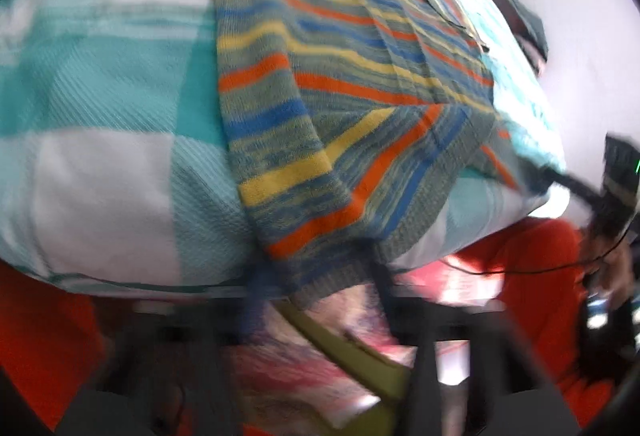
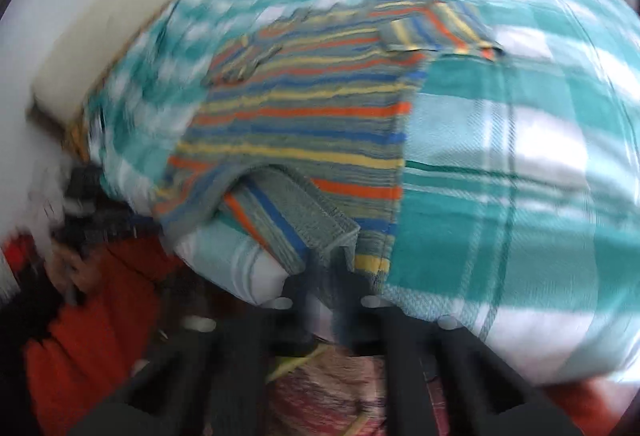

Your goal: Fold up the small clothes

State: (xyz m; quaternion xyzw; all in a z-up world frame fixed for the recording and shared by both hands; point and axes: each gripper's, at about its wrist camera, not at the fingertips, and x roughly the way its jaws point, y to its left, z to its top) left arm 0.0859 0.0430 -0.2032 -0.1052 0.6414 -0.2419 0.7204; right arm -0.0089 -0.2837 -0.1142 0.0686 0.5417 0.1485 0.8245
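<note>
On teal-checked bed cover lies our striped knit top, hem hanging over near edge; our left hand-held gripper and right hand-held gripper each pinch hem, blurred

Your left wrist camera sits low and close at the near edge of the checked bedcover, facing across it. Your right wrist camera looks likewise from the opposite side. Both views share the striped knit garment.

Orange-blue-yellow striped sweater, teal-white checked blanket
</note>
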